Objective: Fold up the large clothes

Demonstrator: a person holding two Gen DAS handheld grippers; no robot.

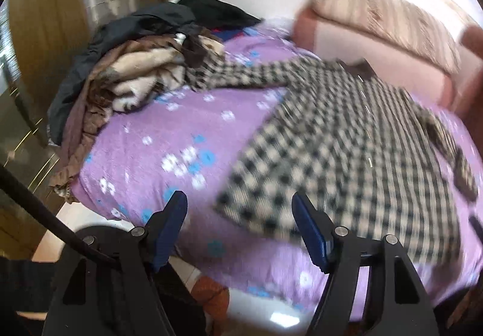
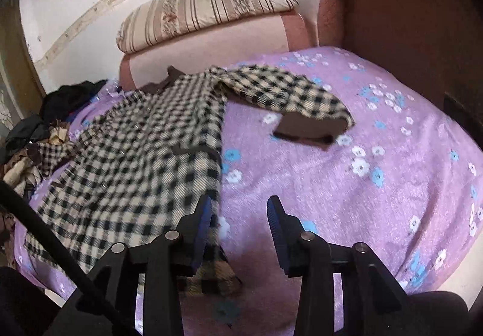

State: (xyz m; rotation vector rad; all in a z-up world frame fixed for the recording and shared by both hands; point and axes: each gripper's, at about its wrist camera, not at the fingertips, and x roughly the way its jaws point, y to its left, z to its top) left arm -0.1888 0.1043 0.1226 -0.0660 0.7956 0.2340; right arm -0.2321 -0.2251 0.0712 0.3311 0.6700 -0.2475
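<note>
A large black-and-cream checked coat (image 1: 347, 137) lies spread flat on the purple flowered bedspread (image 1: 151, 140). In the right wrist view the coat (image 2: 145, 149) lies left of centre, one sleeve (image 2: 286, 94) stretched to the right with its brown cuff lining showing. My left gripper (image 1: 240, 203) is open and empty, above the coat's lower left hem corner. My right gripper (image 2: 240, 209) is open and empty, its left finger over the coat's right hem edge, above the bedspread (image 2: 362, 185).
A heap of dark and brown clothes (image 1: 129, 70) sits at the bed's far left. A pink sofa back (image 2: 211, 43) with a striped cushion (image 2: 205, 7) runs behind the bed. A brown armrest (image 2: 392, 19) stands at right. The floor (image 1: 271, 315) shows below the bed edge.
</note>
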